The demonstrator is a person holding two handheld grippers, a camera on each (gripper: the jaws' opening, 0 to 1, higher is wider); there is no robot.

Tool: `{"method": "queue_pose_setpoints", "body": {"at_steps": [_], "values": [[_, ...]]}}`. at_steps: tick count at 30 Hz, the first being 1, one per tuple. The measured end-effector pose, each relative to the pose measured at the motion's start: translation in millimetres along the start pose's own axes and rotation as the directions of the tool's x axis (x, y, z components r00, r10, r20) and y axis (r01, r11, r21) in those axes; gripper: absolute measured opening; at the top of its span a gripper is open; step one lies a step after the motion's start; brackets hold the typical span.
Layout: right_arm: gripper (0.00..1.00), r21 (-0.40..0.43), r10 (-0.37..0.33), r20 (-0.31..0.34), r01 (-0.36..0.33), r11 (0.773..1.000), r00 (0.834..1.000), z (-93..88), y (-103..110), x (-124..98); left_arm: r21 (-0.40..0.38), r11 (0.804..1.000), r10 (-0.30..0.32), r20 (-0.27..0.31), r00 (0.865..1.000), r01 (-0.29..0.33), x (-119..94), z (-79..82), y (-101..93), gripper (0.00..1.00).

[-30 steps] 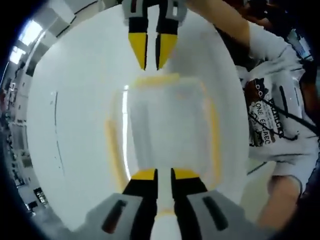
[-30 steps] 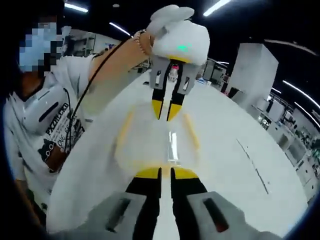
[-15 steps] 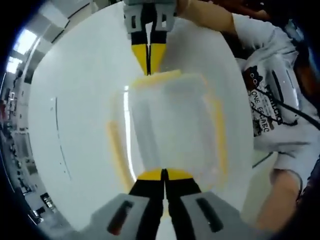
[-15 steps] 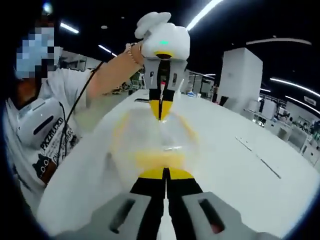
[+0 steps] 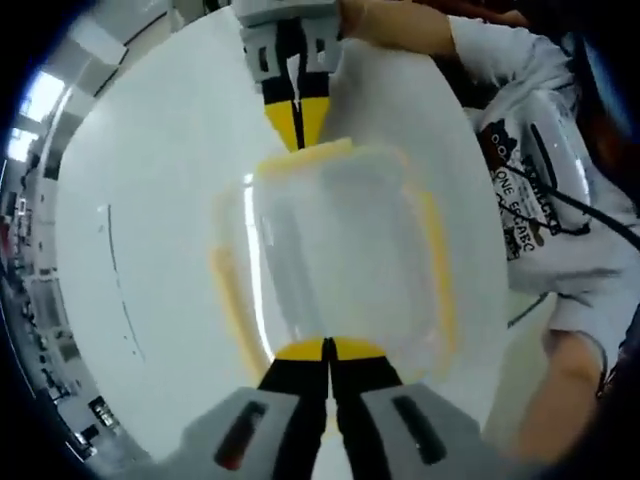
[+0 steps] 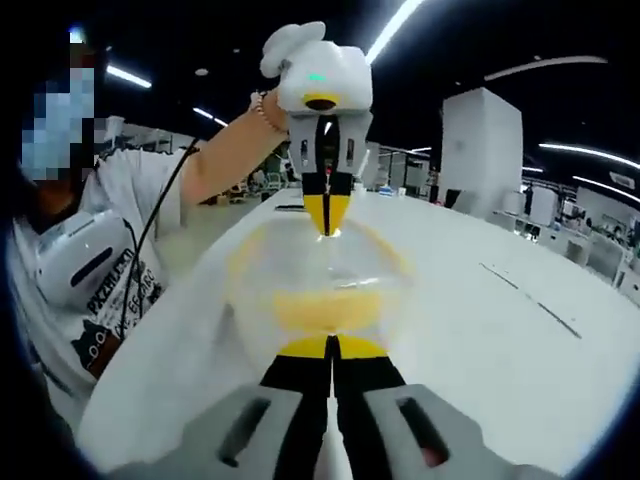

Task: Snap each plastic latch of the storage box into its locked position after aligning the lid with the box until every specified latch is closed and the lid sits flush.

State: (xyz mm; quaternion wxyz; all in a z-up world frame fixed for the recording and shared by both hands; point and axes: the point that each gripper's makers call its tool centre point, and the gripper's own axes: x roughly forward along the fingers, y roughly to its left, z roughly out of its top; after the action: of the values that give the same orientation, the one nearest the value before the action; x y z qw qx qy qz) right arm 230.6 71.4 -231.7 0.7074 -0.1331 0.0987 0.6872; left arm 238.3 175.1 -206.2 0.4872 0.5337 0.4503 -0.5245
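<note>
Clear storage box [image 5: 340, 255] with yellow-trimmed lid [image 5: 300, 158] resting on the white table [image 5: 150, 180], spanning the middle of the left gripper view between 6 and 12 o'clock. Left gripper [image 5: 328, 352] at 6 o'clock, fingers [image 5: 300, 350] pressed together with no gap, tips planted on the near yellow latch [image 5: 330, 348]; whether anything is pinched between them cannot be told, more likely just pushing down. Right gripper [image 5: 296, 118] at 12 o'clock of that view, fingers likewise closed tight, tips on the far yellow latch [image 5: 305, 155]. Same arrangement mirrored in the right gripper view: right gripper [image 6: 331, 350] at 6 o'clock on its latch [image 6: 325, 312], left gripper [image 6: 327, 215] opposite at 12 o'clock, held by a hand [image 6: 300, 45]. Closed fingers probably chosen to make a stiff blunt point for pressing. Opposite ends pressed together, presumably so the lid stays level and the box does not tip or slide. Long side yellow strips [image 5: 232, 300] at 9 and 3 o'clock in the left gripper view lying along the walls; locked or not, cannot tell. Person's printed shirt [image 5: 540, 200] at 3 o'clock.
</note>
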Motion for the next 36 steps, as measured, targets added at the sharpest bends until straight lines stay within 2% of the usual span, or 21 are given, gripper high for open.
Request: {"method": "queue_pose_setpoints", "body": {"at_steps": [3,9,12,16,19,36], "values": [[0.0,-0.009,-0.001,0.0,0.001,1.0,1.0,-0.3,-0.9,-2.0,0.001,1.0,0.011,0.008,1.0,-0.011,-0.2,0.4,0.9,0.0],[0.0,0.005,-0.013,0.05,0.012,1.0,0.999,3.3,-7.0,-8.2,-0.01,1.0,0.014,0.027,1.0,-0.013,-0.1,1.5,3.0,0.0],[0.0,-0.032,-0.011,0.024,0.012,0.999,1.0,0.0,-6.8,-6.4,-0.014,1.0,0.014,0.026,1.0,-0.014,1.4,2.3,1.8,0.0],[0.0,-0.029,0.005,0.064,-0.003,1.0,0.998,5.4,-4.8,-6.6,-0.015,1.0,0.022,0.034,0.999,-0.022,2.2,2.7,1.7,0.0],[0.0,-0.043,-0.015,0.05,0.017,0.999,0.999,1.4,-7.3,-5.1,-0.024,0.999,0.023,0.051,0.998,-0.022,3.0,2.9,1.4,0.0],[0.0,0.002,0.025,0.1,-0.026,1.0,0.995,0.4,-6.5,-2.0,-0.061,0.998,0.033,0.075,0.997,-0.029,6.0,2.4,-1.1,0.0]]}}
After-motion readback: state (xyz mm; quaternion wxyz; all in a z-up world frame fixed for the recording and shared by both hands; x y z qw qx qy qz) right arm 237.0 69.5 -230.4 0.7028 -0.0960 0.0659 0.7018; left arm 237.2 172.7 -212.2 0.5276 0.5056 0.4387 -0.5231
